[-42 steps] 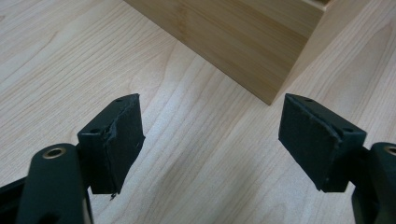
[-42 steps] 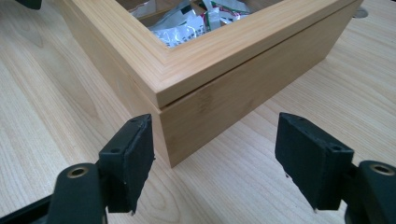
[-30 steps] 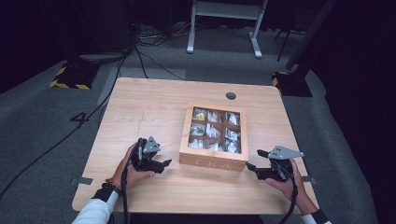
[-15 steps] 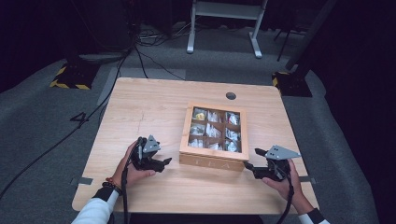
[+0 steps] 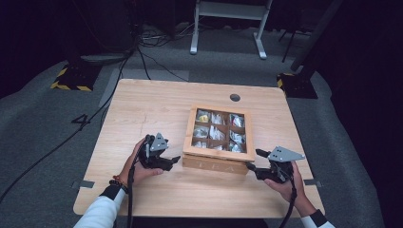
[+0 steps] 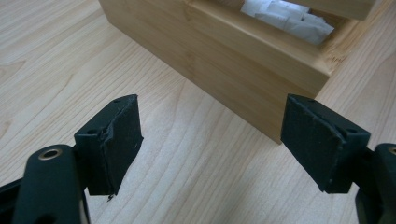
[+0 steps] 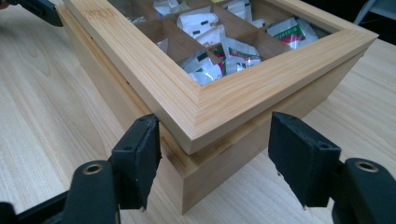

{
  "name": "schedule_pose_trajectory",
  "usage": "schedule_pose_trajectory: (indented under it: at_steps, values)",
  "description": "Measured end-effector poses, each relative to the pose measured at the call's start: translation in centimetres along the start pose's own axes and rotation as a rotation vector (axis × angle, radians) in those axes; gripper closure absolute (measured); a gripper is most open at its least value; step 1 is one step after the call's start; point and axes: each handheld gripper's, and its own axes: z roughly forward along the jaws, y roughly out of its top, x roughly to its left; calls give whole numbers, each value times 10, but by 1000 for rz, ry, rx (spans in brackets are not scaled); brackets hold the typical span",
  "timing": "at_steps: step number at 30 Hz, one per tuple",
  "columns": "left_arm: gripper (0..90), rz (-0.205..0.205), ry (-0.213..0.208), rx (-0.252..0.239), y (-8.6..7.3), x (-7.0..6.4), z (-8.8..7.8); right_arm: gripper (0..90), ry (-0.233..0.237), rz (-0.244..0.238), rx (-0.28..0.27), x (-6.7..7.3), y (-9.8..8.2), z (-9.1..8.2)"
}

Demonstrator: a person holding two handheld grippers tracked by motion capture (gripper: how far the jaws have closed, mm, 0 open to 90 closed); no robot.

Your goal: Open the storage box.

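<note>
A wooden box (image 5: 218, 142) sits near the middle of the light wood counter (image 5: 142, 109), a bit closer to the person's side. The box has a lid with a wooden frame and a see-through window. Through the window you can see little wooden rooms inside, and small paper packets (image 7: 205, 28) lie in them. The lid is tipped up a little at the front corner, so it does not lie flat on the box there.

The left tongs (image 5: 177, 160) are in the person's left hand (image 5: 138, 164), low over the counter, just beside the front left corner of the box. They point at that corner. Their two black pads (image 6: 116, 140) stand wide apart, with bare counter between them. They are not touching the box.

The right tongs (image 5: 253, 160) are in the person's right hand (image 5: 285, 183), at the front right corner of the box. In the right gripper view, that corner pokes in between the two black pads (image 7: 140, 154). The jaws have just been closing a little, with the corner between them. One pad sits right next to the lid's edge, and the other is clear of the wood, so nothing is pinched.

A small round hole (image 5: 235, 97) is in the counter behind the box.
</note>
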Motion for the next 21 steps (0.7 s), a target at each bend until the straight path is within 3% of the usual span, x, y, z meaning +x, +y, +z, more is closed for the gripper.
schedule_pose_trajectory:
  at_steps: [7, 14, 21]
  values:
    - [202, -11, 2, -19, 4, 3, -1, 347, 2, 0, -22, -2, 7, -4]
    - [186, 31, 10, -87, 27, 0, -3, 342, 0, -3, -38, -3, 14, -5]
    - [178, 66, -30, -161, 43, -4, -13, 342, 2, 6, -50, -4, 19, -7]
